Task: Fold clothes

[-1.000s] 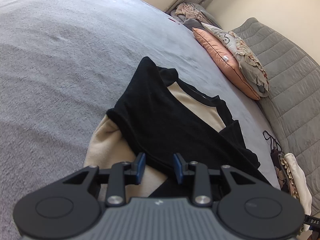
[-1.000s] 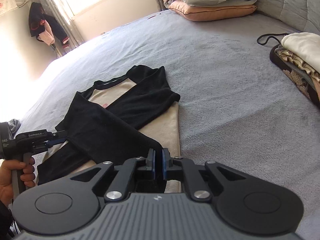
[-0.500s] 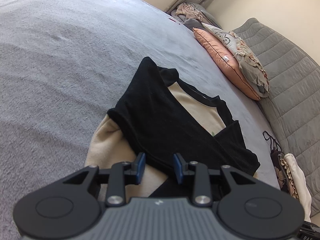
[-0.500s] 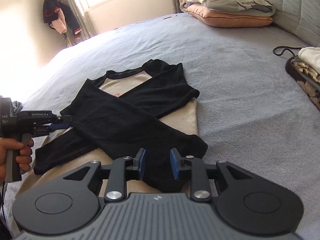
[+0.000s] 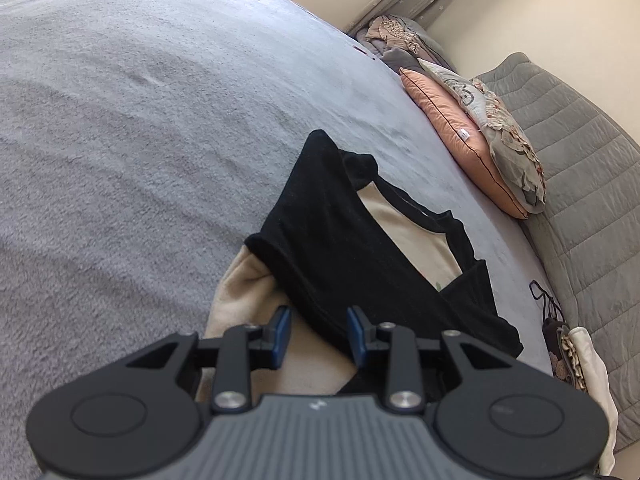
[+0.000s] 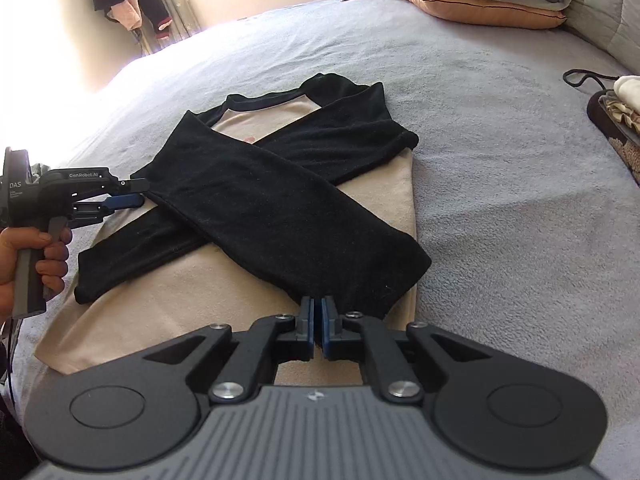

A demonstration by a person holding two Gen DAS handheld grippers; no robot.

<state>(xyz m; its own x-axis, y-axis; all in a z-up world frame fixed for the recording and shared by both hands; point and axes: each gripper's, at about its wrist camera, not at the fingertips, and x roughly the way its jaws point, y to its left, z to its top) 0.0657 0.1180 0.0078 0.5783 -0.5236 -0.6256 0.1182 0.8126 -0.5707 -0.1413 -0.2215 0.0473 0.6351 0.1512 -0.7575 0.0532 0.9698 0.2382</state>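
A beige shirt [image 6: 180,292] with black sleeves lies flat on the grey bed cover [image 6: 520,160]. Both sleeves are folded across its front and cross each other; the upper sleeve [image 6: 280,216] runs diagonally down to its cuff near me. My right gripper [image 6: 318,308] is shut, its tips at the cuff's near edge, with no cloth seen between the pads. A hand holds my left gripper [image 6: 134,192] at the shirt's left side. In its own view the left gripper [image 5: 316,330] is partly open over the sleeve's folded edge on the shirt [image 5: 408,232].
Pillows [image 6: 472,4] are stacked at the head of the bed against a grey quilted headboard [image 5: 580,160]. A pile of folded cloth [image 6: 616,108] with a black cord lies on the right of the bed. Dark clothes [image 6: 128,0] hang by the window.
The right gripper let go of the black sleeve, which now lies flat across the shirt, drew back a little to the cuff's edge and shut again. The left gripper has stayed put.
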